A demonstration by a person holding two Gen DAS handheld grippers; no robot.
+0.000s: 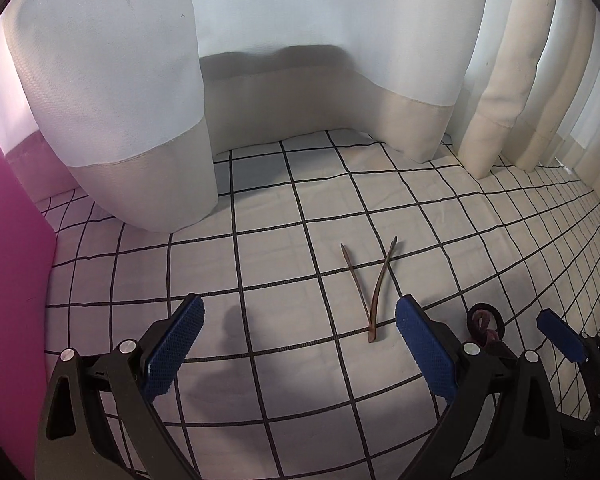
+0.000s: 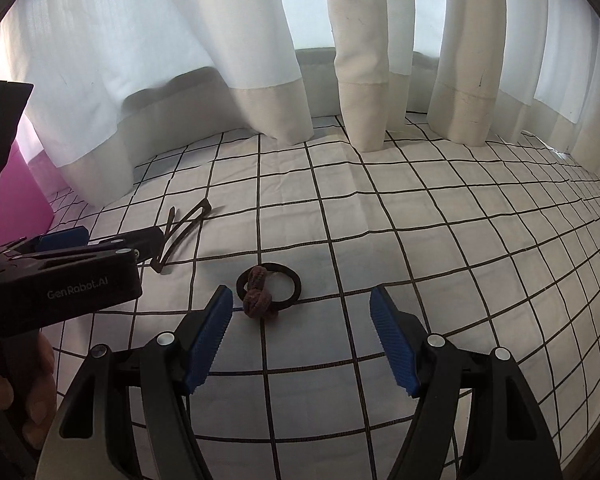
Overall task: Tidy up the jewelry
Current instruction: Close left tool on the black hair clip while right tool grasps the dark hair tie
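Observation:
A brown V-shaped hair fork (image 1: 374,292) lies on the checked cloth, its closed end just inside the right finger of my left gripper (image 1: 300,320). That gripper is open with nothing between its blue pads. A black hair tie with a maroon knot (image 2: 266,286) lies just ahead of my right gripper (image 2: 302,312), which is open and empty too. The hair tie (image 1: 485,322) shows in the left wrist view behind the left gripper's right finger. In the right wrist view the left gripper (image 2: 100,240) reaches in from the left, beside the hair fork (image 2: 184,230).
A white cloth with a black grid (image 2: 380,240) covers the surface. White curtains (image 2: 260,60) hang to the cloth along the back. A pink container (image 1: 4,240) stands at the left edge. A person's hand (image 2: 16,392) holds the left gripper's handle.

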